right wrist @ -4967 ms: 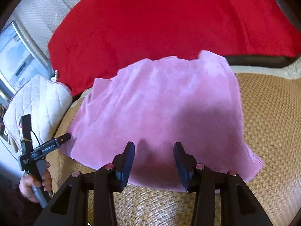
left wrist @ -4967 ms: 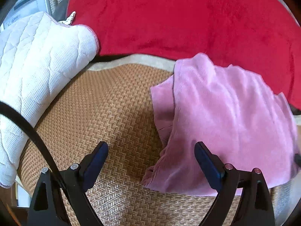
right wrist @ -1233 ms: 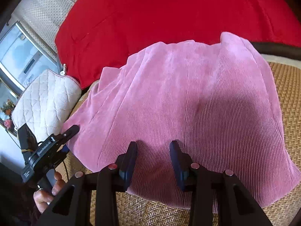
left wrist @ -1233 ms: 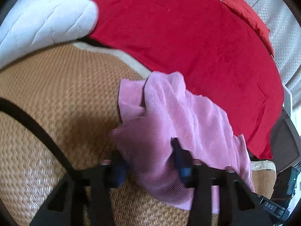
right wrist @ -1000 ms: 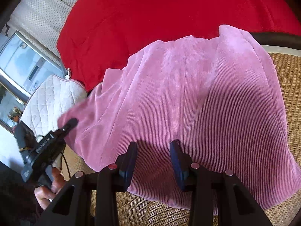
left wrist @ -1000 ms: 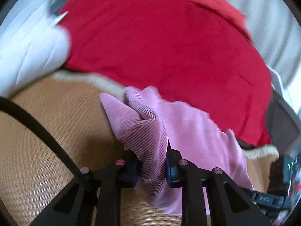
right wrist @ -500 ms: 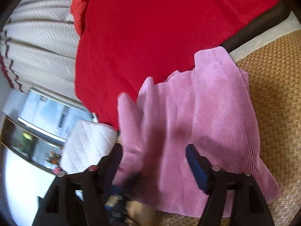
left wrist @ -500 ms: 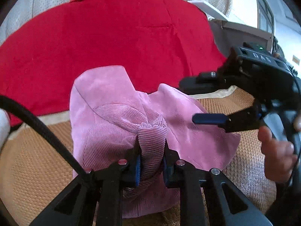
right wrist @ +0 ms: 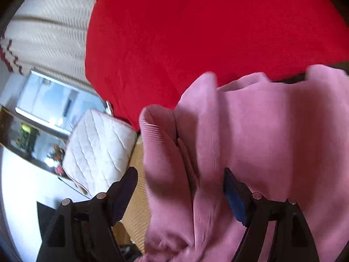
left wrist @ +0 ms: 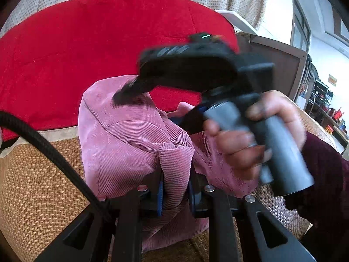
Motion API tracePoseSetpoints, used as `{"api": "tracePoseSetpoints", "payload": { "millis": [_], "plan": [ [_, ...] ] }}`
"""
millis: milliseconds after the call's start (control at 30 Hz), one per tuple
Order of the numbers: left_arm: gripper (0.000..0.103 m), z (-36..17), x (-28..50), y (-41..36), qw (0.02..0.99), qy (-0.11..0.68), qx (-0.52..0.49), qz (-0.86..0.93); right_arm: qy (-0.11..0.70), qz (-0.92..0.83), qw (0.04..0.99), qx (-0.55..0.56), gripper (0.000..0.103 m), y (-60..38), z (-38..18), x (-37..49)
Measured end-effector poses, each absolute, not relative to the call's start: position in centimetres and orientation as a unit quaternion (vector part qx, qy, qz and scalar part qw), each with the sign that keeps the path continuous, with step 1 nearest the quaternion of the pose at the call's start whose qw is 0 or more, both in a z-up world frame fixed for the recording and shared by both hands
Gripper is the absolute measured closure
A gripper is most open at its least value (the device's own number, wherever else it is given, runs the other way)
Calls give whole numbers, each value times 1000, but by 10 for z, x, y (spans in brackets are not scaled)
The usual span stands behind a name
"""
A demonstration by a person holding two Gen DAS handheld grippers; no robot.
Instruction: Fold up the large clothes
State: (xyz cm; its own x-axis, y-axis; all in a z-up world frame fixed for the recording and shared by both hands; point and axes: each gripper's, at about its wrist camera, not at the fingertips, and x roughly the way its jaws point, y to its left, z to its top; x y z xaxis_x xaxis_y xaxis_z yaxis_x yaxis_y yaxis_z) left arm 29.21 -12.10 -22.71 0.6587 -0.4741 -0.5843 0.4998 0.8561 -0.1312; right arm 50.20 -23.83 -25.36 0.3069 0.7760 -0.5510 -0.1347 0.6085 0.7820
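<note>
"Two grippers, one garment: why is the pink corduroy garment [left wrist: 130,144] bunched like that?"

"The left gripper [left wrist: 175,191] has pinched a fold to lift it off the woven mat [left wrist: 41,187], just before the red blanket [left wrist: 98,39]. The right gripper [right wrist: 181,193] stands wide, cloth between its fingers but ungripped."

"Changed?"

"Five seconds ago it lay flat and the left was open; the right's jaws have just been opening."
</note>
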Motion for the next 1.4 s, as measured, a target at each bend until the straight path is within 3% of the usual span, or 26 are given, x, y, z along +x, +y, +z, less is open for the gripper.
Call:
{"api": "tracePoseSetpoints", "payload": {
  "millis": [33,67,167,400,500,667,800,867,933,967,1000,1133,1300,1400],
  "plan": [
    [85,-227,292,-119,910,314,19,-269,509,307,743,307,46,-231,-256,505],
    [85,-225,292,-115,911,312,18,-271,520,307,745,284,81,-220,-259,509],
    [85,-215,293,-108,911,304,8,-280,511,312,759,257,88,-210,-249,508],
    [85,-151,285,-136,914,227,-10,-335,401,306,824,260,89,-259,-162,479],
    [85,-146,292,-165,901,224,-32,-370,368,286,844,264,89,-305,-149,470],
    [85,-211,341,-221,856,328,-52,-396,404,228,845,267,89,-351,-197,480],
    [85,-242,345,-248,833,386,0,-397,490,200,804,271,89,-370,-283,496],
    [78,-233,337,-245,823,378,17,-424,498,211,790,287,89,-373,-303,498],
    [61,-218,328,-229,808,374,-3,-455,492,217,795,279,89,-374,-301,497],
    [49,-208,325,-212,804,367,-19,-467,492,217,794,283,89,-379,-303,496],
    [45,-202,323,-202,809,356,-25,-467,491,218,792,288,89,-380,-306,496],
    [42,-185,332,-152,858,319,-15,-403,487,219,795,289,89,-380,-302,485],
    [40,-250,375,-158,850,414,22,-325,484,214,798,287,88,-377,-298,485],
    [39,-255,374,-171,857,403,49,-316,490,197,798,292,84,-381,-294,482]
  ]
}}
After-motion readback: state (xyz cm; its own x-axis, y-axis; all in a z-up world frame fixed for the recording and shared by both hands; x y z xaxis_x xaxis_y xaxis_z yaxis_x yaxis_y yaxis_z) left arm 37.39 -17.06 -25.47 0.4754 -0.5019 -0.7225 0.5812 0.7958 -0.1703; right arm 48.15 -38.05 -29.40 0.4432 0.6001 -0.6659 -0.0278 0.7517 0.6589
